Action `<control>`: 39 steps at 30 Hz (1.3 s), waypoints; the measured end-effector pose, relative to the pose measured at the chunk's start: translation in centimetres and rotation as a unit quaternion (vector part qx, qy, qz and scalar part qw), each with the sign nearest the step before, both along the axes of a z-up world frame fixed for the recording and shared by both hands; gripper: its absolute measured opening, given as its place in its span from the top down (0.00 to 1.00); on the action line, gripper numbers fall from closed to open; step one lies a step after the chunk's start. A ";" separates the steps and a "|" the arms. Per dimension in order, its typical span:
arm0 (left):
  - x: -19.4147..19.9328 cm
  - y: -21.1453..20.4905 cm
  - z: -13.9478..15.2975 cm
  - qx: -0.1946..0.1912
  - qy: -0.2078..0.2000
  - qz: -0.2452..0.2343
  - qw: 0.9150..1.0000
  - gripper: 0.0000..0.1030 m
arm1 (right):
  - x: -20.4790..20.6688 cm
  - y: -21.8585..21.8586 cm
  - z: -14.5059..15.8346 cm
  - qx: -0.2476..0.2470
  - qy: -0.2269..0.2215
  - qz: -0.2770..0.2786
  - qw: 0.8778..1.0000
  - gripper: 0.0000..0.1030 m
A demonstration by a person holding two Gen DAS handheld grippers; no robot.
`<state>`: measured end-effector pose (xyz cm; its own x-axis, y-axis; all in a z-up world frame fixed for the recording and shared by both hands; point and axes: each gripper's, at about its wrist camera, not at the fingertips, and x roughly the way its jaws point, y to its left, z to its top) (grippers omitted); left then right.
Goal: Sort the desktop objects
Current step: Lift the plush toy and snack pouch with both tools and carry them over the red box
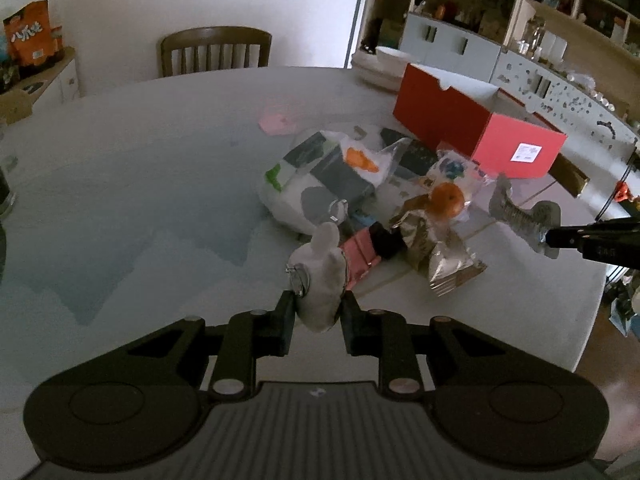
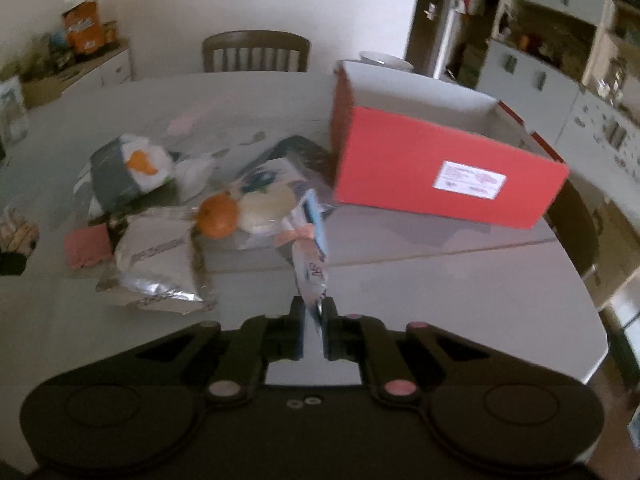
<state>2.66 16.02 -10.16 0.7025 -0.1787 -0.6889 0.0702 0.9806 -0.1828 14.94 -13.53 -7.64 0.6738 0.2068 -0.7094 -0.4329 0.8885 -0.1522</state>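
Observation:
My left gripper (image 1: pixel 318 312) is shut on a white plush keychain toy (image 1: pixel 322 276) with a metal ring, held just above the table in front of the pile. My right gripper (image 2: pixel 314 312) is shut on a small white-and-blue packet (image 2: pixel 312 264) tied with a pink ribbon. In the left wrist view, the same packet (image 1: pixel 516 216) hangs from the right gripper (image 1: pixel 554 240) near the table's right side. The pile holds an orange (image 1: pixel 446 200) (image 2: pixel 218 210), a silver foil bag (image 1: pixel 444 256) (image 2: pixel 156 264), a white plastic bag (image 1: pixel 320 176) (image 2: pixel 124 172) and a pink card (image 1: pixel 360 256). An open red box (image 1: pixel 460 128) (image 2: pixel 432 168) stands behind the pile.
A pink note (image 1: pixel 276 120) lies beyond the pile. White bowls (image 1: pixel 384 64) are stacked behind the box. A wooden chair (image 1: pixel 216 52) stands at the table's far edge. A sideboard with snack bags (image 1: pixel 28 32) is at the left, shelves at the right.

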 end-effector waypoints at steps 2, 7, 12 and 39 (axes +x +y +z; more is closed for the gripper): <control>-0.1 -0.3 0.2 0.002 -0.004 0.000 1.000 0.78 | 0.4 -0.9 -0.2 0.004 0.008 -0.009 1.000 0.93; -0.2 -1.2 0.5 0.001 -0.003 0.004 1.000 0.78 | 1.0 -2.2 -2.3 -0.004 0.031 -0.015 0.999 0.88; 0.1 -2.3 0.8 0.003 -0.004 0.015 1.000 0.78 | 1.2 -2.4 -2.9 0.012 0.051 0.016 0.998 0.69; 3.2 -7.7 2.4 0.016 0.008 0.072 0.997 0.78 | 7.7 -0.1 -3.8 0.026 0.082 0.106 0.991 0.25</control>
